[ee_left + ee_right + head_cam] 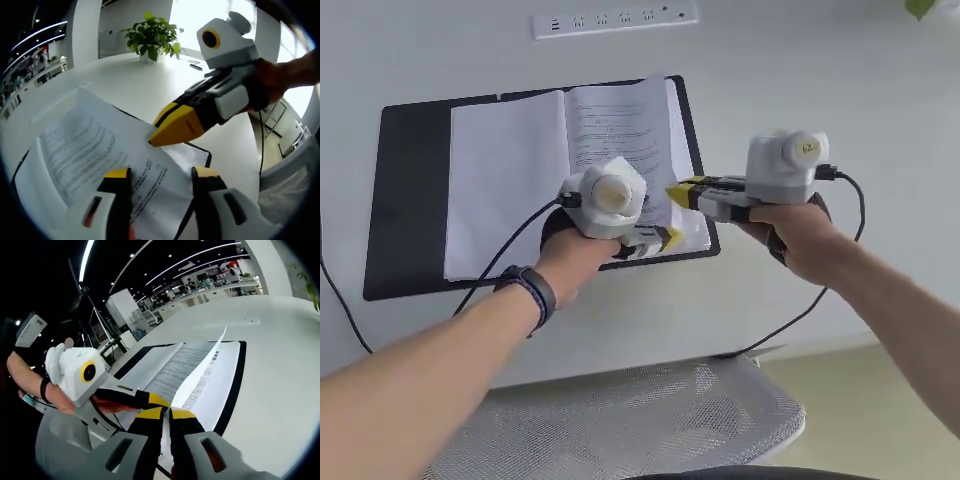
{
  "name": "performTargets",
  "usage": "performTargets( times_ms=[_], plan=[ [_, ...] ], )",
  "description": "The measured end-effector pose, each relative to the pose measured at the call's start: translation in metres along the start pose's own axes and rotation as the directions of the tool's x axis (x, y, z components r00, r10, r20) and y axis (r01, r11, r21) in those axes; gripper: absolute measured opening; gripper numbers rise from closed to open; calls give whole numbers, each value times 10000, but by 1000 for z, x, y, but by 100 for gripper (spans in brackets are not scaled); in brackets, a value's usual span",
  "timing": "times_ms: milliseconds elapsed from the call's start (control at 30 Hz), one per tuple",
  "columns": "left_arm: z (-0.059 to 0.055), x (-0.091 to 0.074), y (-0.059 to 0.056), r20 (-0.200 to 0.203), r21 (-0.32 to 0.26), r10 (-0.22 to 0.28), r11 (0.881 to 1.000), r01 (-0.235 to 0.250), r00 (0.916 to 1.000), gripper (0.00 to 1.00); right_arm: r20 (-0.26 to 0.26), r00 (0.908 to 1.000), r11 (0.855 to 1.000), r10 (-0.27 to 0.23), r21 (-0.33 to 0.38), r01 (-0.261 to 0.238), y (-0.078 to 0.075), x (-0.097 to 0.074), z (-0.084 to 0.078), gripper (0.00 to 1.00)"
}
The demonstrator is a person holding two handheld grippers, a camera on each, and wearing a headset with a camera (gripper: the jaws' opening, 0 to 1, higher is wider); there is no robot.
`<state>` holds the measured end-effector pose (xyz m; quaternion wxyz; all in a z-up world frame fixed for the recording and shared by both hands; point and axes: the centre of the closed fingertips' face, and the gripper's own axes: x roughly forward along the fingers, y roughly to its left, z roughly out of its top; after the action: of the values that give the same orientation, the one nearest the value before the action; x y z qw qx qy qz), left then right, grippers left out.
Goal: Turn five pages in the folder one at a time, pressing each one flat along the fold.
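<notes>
Black folder [410, 200] lies open on the white worktop [820, 90], directly under and ahead of both tools. Nearest the person, the left hand-held gripper [161, 174] has its yellow-tipped jaws spread wide with nothing between them, poised over the lower outer corner of the right-hand stack. I cannot tell whether the tips touch paper. Just to its right, the right hand-held gripper [168, 412] has its jaws drawn almost together on the bottom edge of one white printed page [200, 367]. The page rises from them as a curved sheet, clear of the pages beneath. Beyond the jaws the fold runs toward the folder's far edge, and a white power strip [615, 18] lies well past that.

The risks, as I judge them: the pinch is thin and near a corner, so a quick sweep leftward could tear or crease the sheet, or let it slip. A second sheet may cling and turn too. With the left tool over the stack, the page could snag on it.
</notes>
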<state>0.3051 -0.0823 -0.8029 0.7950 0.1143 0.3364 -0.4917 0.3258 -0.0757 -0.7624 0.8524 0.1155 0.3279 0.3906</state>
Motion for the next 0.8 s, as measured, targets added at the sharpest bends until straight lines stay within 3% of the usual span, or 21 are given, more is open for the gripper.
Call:
performTargets(
  times_ms=[300,800],
  plan=[
    [3,-16,-1,47,142,37,9999,-37,10000,57,180,9994,9994,284,-196,-281,17,2,9,1],
    [15,-69,13,731,-118,447,9990,-439,9963,65,873,9955,9993,367,74,-375,41,-6,36,0]
  ],
)
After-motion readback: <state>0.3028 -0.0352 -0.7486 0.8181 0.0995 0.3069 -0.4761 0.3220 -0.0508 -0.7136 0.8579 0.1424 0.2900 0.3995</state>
